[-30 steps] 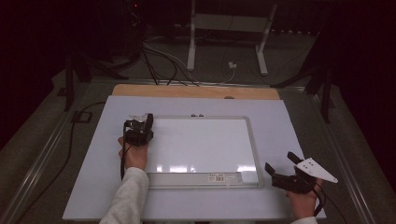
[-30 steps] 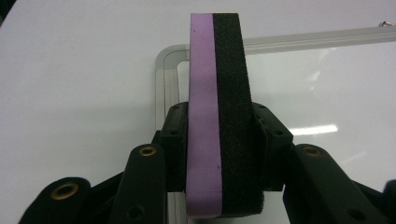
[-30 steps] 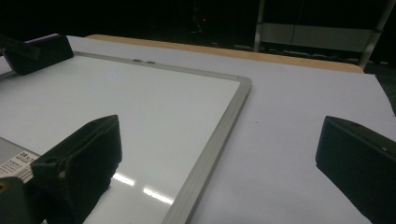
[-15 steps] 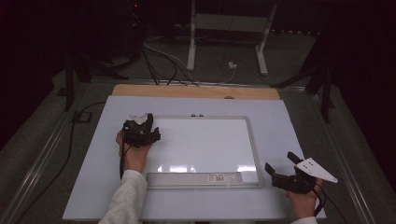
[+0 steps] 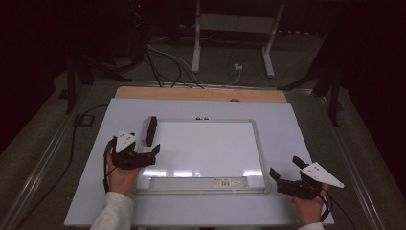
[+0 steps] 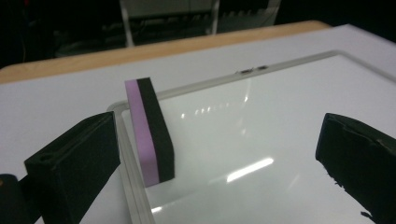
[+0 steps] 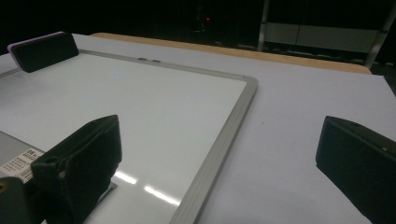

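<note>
From the high view, your left gripper [image 5: 152,149] sits at the left edge of the whiteboard [image 5: 206,143], and the eraser [image 5: 150,130] stands on its narrow side at the board's far left corner, just beyond the jaws and apart from them. The jaws have just been opening, and nothing is between them now — it looks like you set the eraser there so the writing area is free. Your right gripper [image 5: 285,173] rests near the board's near right corner, on the white table cover [image 5: 297,124], jaws spread and holding nothing; I think it only waits there, out of the way. In the left gripper view, the eraser [image 6: 150,130] is upright with its purple layer toward the frame and its black felt toward the board surface [image 6: 261,140], and the two jaws stand wide on either side, not touching it. In the right gripper view, the jaws are also spread over the board frame [image 7: 219,149] — the eraser [image 7: 43,50] lies well apart, at the far corner.
</note>
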### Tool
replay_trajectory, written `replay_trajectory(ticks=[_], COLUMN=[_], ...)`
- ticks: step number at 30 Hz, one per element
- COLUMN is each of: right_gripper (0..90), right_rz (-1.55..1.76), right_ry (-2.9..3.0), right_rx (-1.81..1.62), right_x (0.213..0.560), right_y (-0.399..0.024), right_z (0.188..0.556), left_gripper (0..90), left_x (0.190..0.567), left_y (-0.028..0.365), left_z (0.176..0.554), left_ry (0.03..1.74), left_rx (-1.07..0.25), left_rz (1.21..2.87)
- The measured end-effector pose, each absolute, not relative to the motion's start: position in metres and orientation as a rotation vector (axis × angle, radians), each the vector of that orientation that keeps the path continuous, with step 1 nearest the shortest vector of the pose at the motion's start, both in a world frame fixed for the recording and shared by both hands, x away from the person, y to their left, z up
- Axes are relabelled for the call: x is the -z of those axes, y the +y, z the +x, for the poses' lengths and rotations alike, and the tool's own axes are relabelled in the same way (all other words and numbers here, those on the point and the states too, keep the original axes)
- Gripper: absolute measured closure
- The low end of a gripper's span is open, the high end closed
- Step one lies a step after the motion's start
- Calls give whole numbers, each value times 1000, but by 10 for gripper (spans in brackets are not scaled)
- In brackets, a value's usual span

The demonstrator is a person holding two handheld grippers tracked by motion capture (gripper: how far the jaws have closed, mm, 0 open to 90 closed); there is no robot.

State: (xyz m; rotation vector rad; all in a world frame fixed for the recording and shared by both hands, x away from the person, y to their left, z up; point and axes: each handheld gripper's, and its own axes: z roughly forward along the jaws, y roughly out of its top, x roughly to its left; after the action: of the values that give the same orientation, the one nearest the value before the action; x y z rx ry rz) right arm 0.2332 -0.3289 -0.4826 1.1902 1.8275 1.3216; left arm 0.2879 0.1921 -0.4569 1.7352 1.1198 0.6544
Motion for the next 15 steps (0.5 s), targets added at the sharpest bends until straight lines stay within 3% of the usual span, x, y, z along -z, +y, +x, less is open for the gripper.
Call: replay_trajectory(ticks=[15], right_gripper=[6], right_rz=[1177], right_ry=[1839], right_rx=[-1323], right_x=[483], right_y=[-327], right_z=[234], left_gripper=[7], left_x=[457], left_y=[231], left_z=[242], left_ry=[1027], left_rx=[-753], left_rz=[1619])
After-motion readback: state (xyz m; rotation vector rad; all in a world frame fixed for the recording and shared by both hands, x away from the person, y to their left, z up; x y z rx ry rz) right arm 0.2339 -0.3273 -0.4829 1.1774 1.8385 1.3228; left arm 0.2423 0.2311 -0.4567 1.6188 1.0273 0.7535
